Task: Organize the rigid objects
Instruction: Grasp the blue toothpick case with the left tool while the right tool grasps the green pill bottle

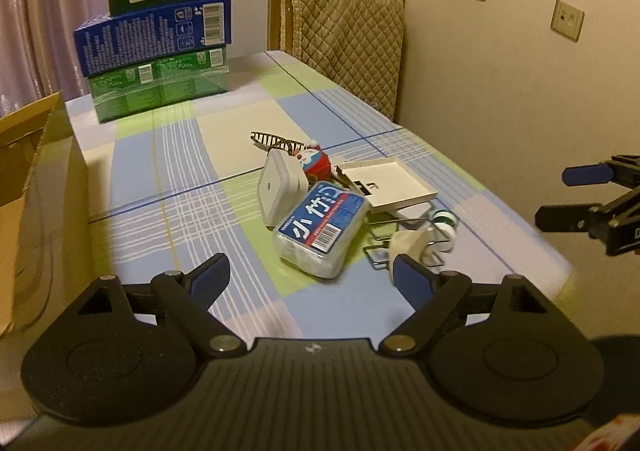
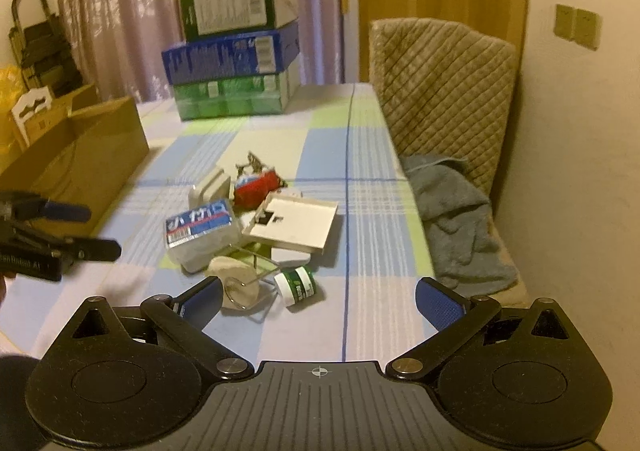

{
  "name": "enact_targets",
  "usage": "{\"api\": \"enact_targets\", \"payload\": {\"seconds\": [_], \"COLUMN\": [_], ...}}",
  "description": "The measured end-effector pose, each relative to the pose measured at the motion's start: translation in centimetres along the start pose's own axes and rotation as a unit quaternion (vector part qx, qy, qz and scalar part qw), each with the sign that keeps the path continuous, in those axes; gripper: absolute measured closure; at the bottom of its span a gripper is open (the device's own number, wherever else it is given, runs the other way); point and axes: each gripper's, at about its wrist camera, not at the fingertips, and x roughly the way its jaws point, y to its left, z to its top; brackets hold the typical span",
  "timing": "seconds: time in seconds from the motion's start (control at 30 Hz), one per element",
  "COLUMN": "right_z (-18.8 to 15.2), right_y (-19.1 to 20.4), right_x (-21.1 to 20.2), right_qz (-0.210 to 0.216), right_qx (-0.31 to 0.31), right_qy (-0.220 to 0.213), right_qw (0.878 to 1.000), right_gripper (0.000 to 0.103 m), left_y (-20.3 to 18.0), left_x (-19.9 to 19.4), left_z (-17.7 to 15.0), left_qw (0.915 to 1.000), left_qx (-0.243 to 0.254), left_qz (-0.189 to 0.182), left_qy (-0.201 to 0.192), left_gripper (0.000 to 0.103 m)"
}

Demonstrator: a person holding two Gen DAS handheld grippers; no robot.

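Left gripper (image 1: 312, 283) spread, empty: toothpick box (image 1: 320, 229) just ahead at 12 o'clock, long axis toward 1 o'clock. Right gripper (image 2: 318, 301) spread, empty; green-labelled jar (image 2: 296, 285) nearest.

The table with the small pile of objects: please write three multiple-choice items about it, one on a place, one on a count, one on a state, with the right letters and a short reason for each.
1. Where does the stack of boxes stand on the table?
A. at its far end, before the curtain
B. on the chair
C. inside the cardboard box

2. How many boxes are in that stack?
A. two
B. three
C. five

3. How does the left gripper stand?
A. shut on the blue-labelled plastic box
B. open, holding nothing
C. shut on the green-capped jar

Answers:
1 A: the stack rises at the far end, with the curtain behind it.
2 B: a green box, a blue box and a dark green box lie one on another.
3 B: its fingers stand wide apart, short of the blue-labelled plastic box.
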Motion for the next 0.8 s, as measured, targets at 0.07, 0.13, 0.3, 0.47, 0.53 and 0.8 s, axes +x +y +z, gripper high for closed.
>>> {"api": "enact_targets", "payload": {"seconds": [0.07, 0.13, 0.3, 0.47, 0.53, 0.8], "right_z": [-0.2, -0.3, -0.4, -0.4, -0.3, -0.6], "right_y": [0.0, 0.0, 0.1, -0.1, -0.2, -0.3], "right_x": [1.7, 3.2, 6.9, 9.3, 9.8, 10.6], "right_qz": [0.011, 0.019, 0.036, 0.058, 0.060, 0.058], "right_qx": [-0.012, -0.025, -0.060, -0.077, -0.078, -0.077], "right_qy": [0.009, 0.019, 0.048, 0.061, 0.067, 0.074], "right_qw": [1.000, 0.999, 0.996, 0.993, 0.993, 0.993], "right_gripper": [0.012, 0.017, 0.032, 0.042, 0.045, 0.074], "left_y": [0.4, 0.7, 0.9, 0.9, 0.9, 0.8], "left_x": [1.0, 2.1, 4.4, 6.4, 7.1, 9.5], "left_z": [0.0, 0.1, 0.3, 0.5, 0.6, 0.7], "left_qw": [1.0000, 1.0000, 0.9996, 0.9984, 0.9980, 0.9961], "left_qx": [0.001, 0.006, 0.022, 0.046, 0.053, 0.073], "left_qz": [0.004, 0.000, -0.015, -0.031, -0.034, -0.048], "left_qy": [0.002, 0.005, 0.006, 0.009, 0.007, 0.017], "left_gripper": [0.019, 0.020, 0.021, 0.023, 0.023, 0.033]}}
